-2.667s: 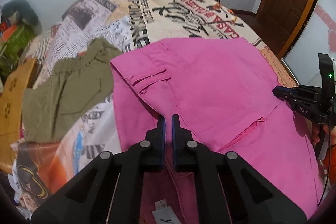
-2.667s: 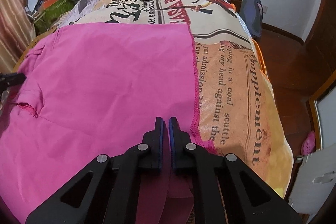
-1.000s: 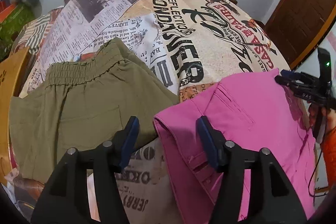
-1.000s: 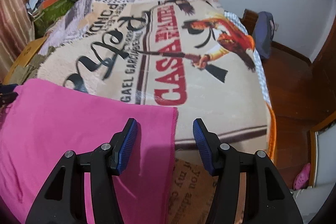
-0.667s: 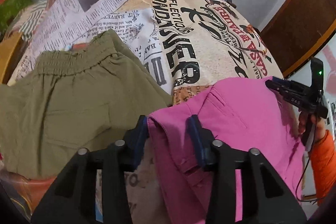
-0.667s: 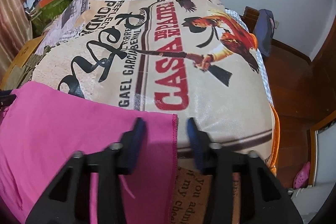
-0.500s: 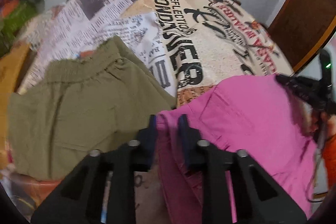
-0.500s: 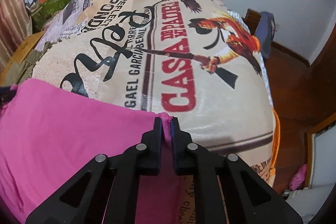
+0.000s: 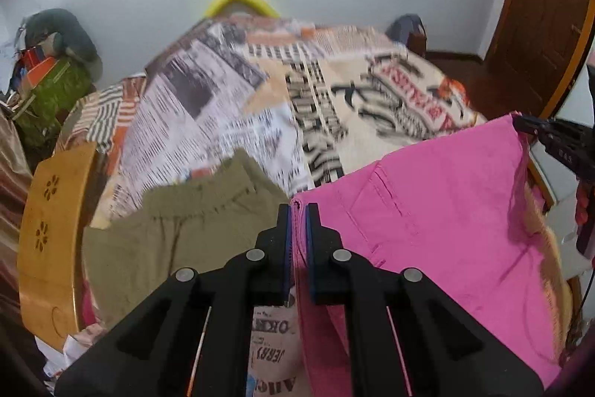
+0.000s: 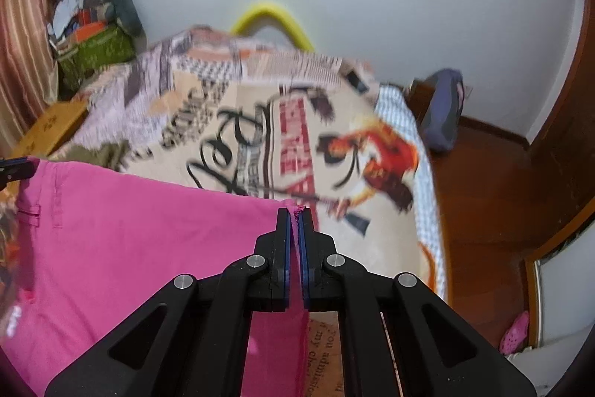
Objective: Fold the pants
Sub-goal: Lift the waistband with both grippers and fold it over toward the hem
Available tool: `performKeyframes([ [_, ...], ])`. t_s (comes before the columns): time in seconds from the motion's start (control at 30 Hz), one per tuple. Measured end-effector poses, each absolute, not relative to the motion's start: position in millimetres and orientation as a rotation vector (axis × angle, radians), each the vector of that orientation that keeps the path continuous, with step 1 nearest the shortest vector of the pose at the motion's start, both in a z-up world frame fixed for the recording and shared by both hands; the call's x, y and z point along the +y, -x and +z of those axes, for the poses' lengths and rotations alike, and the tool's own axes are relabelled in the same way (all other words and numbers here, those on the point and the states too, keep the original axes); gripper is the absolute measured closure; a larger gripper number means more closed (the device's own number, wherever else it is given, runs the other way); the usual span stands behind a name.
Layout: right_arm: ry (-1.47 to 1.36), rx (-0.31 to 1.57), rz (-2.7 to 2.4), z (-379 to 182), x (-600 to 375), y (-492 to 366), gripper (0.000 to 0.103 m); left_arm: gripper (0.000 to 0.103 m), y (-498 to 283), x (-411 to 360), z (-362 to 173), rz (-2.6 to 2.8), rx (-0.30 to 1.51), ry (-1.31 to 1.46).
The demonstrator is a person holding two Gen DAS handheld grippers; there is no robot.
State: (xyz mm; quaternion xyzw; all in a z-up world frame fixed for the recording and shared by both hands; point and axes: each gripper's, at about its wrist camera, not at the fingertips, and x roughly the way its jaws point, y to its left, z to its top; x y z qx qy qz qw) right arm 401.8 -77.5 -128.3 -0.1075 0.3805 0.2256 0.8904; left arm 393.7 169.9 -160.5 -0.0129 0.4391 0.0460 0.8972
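The pink pants (image 9: 438, 211) are held up by their upper edge over the bed (image 9: 230, 121), stretched between the two tongs, with the lower cloth hanging down toward the bedspread. In the left wrist view, a seamed pocket line runs down the cloth near its left part, and the top edge rises from the left corner to the right corner.

The left tongs (image 9: 297, 211) are pressed together on the left top corner of the pants; a narrow strip of pink cloth shows between the blue pads (image 9: 285, 240). The right tongs (image 10: 296, 214) are pressed together on the opposite top corner, with a frayed pink tip standing just above the pads. In the left wrist view, the right tongs appear at the far right edge, touching the pants' corner.

An olive green garment (image 9: 178, 233) lies flat on the bed, just beside the left tongs and left of the pants. The bedspread carries newspaper-style print and lettering; both views are motion-blurred there. A wooden board (image 9: 48, 240) stands at the bed's left side. A yellow curved bar (image 10: 271, 19) shows behind the bed against the white wall. A dark blue bag (image 10: 444, 106) rests on the wooden floor by the wall.
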Motion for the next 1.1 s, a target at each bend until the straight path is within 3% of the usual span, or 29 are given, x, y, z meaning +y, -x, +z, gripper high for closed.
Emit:
performKeyframes([
  [0.5,0.15,0.706,0.501,-73,-105,-333,0.1,0.097,-316,137,-107,0.075,0.837,-0.056],
  [1.1,0.186,0.734,0.544,-95,-132,-213,0.1,0.1,-191,105,-135,0.053,0.862,-0.082],
])
